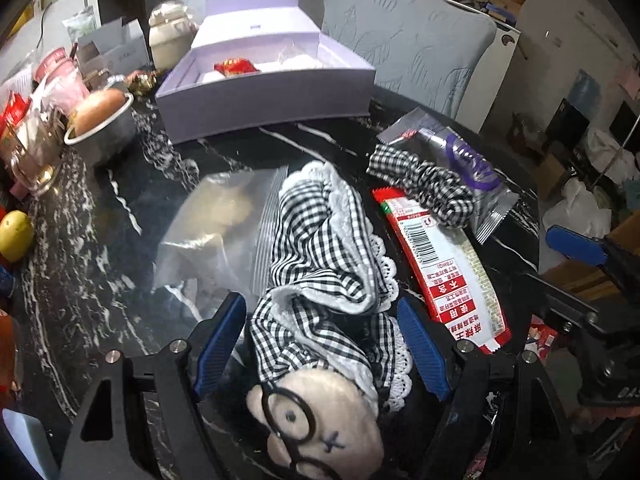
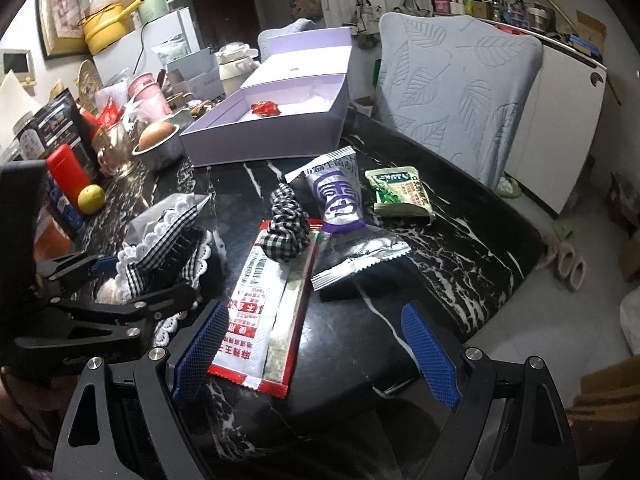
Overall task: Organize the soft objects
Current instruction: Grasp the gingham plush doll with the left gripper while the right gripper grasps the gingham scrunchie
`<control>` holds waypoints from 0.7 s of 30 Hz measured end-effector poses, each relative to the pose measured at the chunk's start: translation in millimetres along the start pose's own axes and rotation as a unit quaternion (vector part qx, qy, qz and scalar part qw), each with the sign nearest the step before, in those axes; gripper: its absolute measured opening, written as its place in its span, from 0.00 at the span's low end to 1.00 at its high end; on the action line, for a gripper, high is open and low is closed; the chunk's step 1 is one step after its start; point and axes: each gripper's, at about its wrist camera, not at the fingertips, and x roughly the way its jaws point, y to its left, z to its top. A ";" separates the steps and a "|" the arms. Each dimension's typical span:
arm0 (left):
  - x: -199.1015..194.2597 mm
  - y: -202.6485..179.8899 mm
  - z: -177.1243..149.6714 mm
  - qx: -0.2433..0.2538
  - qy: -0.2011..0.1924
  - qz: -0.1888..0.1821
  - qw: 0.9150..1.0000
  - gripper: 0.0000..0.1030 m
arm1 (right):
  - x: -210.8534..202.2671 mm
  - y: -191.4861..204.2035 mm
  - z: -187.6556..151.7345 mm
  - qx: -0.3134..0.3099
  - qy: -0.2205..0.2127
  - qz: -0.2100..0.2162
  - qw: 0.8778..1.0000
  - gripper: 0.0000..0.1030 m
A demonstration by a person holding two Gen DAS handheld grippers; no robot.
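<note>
Checked cloth of the rag doll [image 1: 320,264] lies between the wide left gripper [image 1: 322,344]; closing may pinch only loose lace, or drag the clear zip bag [image 1: 224,232]. Right gripper [image 2: 316,354] hovers wide, empty.

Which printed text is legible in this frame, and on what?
"使用" and "不含": red blocks on the red-and-white packet, upside down, probable reading.
Barcode on the same packet: digits too small.
Purple packet: characters too blurred.
Green packet: too blurred.
Lavender box: lid mark unreadable.
</note>
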 end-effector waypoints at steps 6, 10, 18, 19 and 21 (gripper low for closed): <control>9.3 -1.1 0.7 0.006 0.001 0.014 1.000 0.75 | -0.9 0.4 2.4 -0.006 -0.003 -0.004 1.000 0.87; 8.1 -1.2 -0.2 0.014 -0.013 0.020 1.000 0.53 | 2.2 0.9 2.8 -0.004 0.001 0.000 1.000 0.87; -3.8 6.2 -0.9 0.005 -0.021 0.012 1.000 0.48 | 10.8 4.7 9.2 0.009 -0.001 0.039 0.999 0.83; -5.7 7.1 -0.5 0.003 -0.023 0.012 1.000 0.48 | 11.6 6.0 10.7 0.005 -0.002 0.044 0.999 0.80; -11.5 8.8 -1.9 -0.002 -0.028 0.018 0.999 0.48 | 14.9 8.3 15.0 -0.003 -0.001 0.053 0.999 0.77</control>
